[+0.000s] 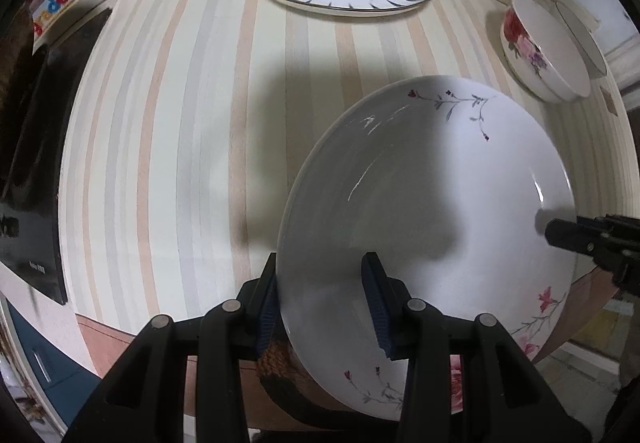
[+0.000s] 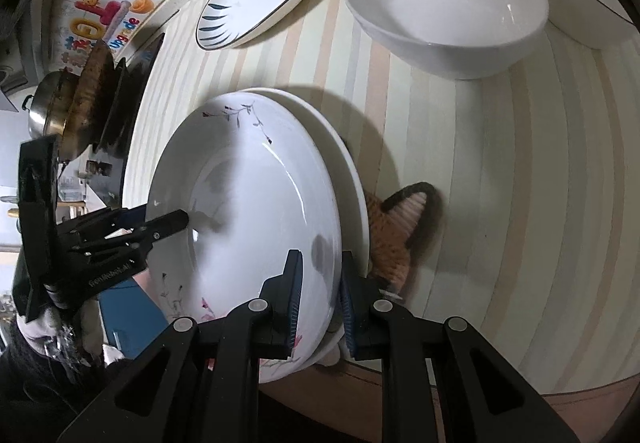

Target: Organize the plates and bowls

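Left gripper (image 1: 326, 299) and right gripper (image 2: 320, 299) both clamped on rims of floral plate (image 1: 440, 211), tilted above striped table (image 1: 180, 123), glossy white, sprigs along the edge

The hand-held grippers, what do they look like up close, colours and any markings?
Both are matte black plastic with silver round pivot pins. The left hand-held gripper and right hand-held gripper carry dark blue ribbed pads on their fingers. White lettering, too small to read surely, marks the left one's body in the right wrist view.
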